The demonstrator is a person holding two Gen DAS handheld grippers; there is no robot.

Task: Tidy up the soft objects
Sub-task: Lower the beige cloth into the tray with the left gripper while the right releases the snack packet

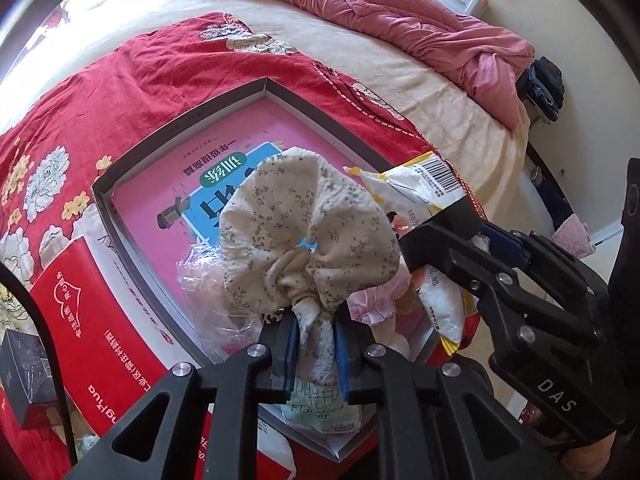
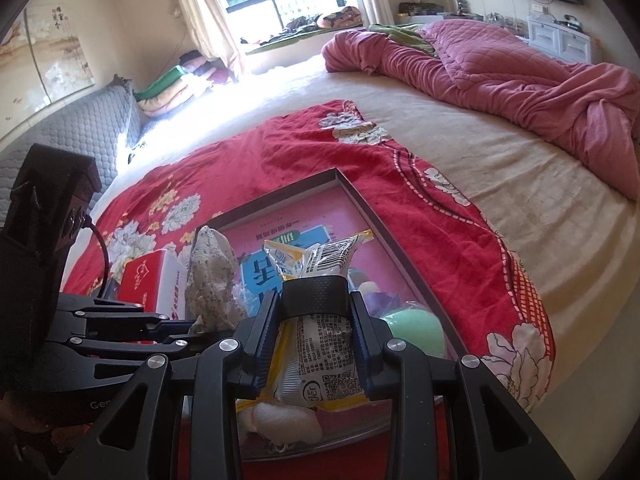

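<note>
Holding two soft things over the shallow grey tray [image 1: 180,124] on the red floral cloth [image 1: 120,80], so well into the sorting but not finished, judging by how things lie. Already lying in the tray: a green ball [image 2: 418,330], a white fluffy piece [image 2: 280,420], some crinkled clear plastic [image 1: 200,276], a pale printed packet [image 1: 320,412] and pink-white scraps [image 1: 376,300], all crowded into the near end over the pink book cover [image 1: 168,216]. Still outside, just beside the tray's left wall: a red and white tissue box [image 1: 92,320].

Left gripper [image 1: 316,344] pinching the knotted neck of a cream floral cloth pouch [image 1: 304,220], pads clamped on the gathered fabric though easing very slightly. Pouch standing up and away from the fingers, long axis running along the gripper's line, rounded lobes spreading above the knot, narrow tail tucked between the pads.

Right gripper [image 2: 316,344] closed firmly on a white and yellow snack packet [image 2: 316,320]. Packet lengthwise along the fingers, barcode end pointing forward over the tray's far half, printed end back toward the camera.

Remaining, by this reading: setting down both held items, perhaps dealing with the tissue box.
</note>
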